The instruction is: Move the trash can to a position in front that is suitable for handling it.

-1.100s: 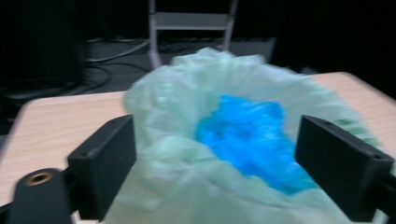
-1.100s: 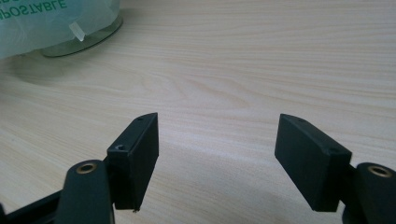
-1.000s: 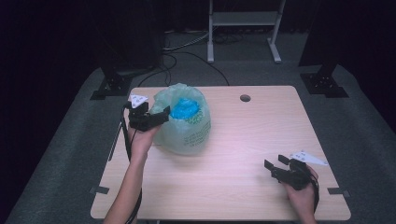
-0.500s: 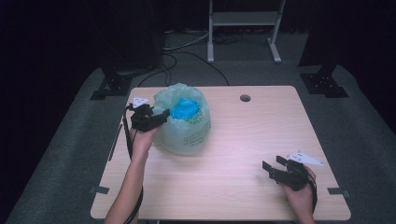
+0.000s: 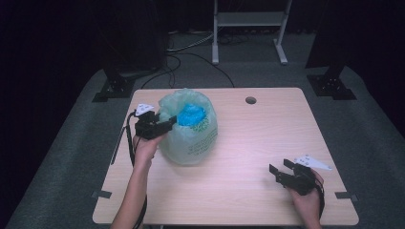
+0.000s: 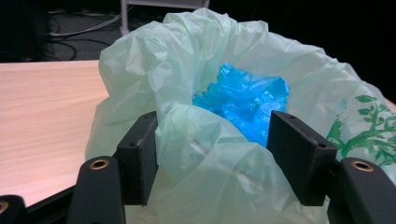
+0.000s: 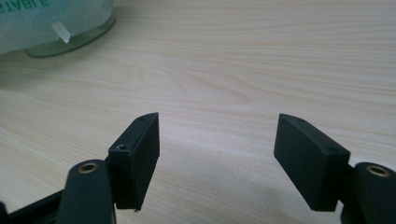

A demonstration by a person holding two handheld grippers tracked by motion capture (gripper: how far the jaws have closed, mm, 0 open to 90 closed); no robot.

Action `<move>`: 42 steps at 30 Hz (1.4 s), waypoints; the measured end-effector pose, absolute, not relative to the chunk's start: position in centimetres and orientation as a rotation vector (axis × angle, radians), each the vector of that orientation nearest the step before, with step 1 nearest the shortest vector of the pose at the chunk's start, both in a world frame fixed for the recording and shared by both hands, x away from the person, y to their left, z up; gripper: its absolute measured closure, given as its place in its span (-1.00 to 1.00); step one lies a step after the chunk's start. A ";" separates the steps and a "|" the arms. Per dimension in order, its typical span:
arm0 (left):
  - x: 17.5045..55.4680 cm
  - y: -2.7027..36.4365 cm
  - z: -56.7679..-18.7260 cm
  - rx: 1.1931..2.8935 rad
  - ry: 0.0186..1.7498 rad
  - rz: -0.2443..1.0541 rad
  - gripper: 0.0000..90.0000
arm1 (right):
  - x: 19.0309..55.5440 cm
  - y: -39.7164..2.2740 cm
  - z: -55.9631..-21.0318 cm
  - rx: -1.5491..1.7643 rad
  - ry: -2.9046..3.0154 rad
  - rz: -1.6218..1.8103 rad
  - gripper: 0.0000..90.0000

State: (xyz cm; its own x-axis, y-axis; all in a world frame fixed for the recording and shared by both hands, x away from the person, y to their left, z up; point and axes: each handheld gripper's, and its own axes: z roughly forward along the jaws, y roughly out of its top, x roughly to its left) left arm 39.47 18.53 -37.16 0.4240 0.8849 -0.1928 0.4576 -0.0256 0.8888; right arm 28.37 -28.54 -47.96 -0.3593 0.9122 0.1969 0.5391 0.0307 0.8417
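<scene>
A pale green plastic bag (image 5: 188, 129) with green print is seen standing on the left half of the wooden bench (image 5: 248, 191), its mouth open upward and a crumpled blue bag (image 5: 192, 115) visible inside. The left tongs (image 5: 165, 125) are held at the bag's left rim; in the left gripper view their jaws stand apart, with a fold of the green rim (image 6: 196, 140) lying between them, not clamped. The right tongs (image 5: 281, 172) are held low over the bare bench near its front right corner, well apart from the bag, with jaws spread wide and nothing between them.
</scene>
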 end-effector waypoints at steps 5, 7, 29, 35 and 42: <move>38.6 18.5 -37.3 1.653 1.173 0.527 -0.21 | 28.3 -28.5 -47.8 1.468 1.907 1.265 -0.32; 38.2 18.4 -37.2 1.664 1.165 0.538 -0.21 | 28.3 -28.6 -47.9 1.472 1.906 1.255 -0.32; 34.7 18.5 -36.9 1.738 1.096 0.503 -0.22 | 28.2 -28.3 -47.8 1.446 1.908 1.247 -0.32; 34.3 18.7 -36.8 1.765 1.074 0.475 -0.21 | 28.2 -28.5 -47.7 1.451 1.894 1.253 -0.32; 34.1 18.8 -36.7 1.786 1.054 0.460 -0.18 | 28.2 -28.3 -47.8 1.448 1.902 1.250 -0.32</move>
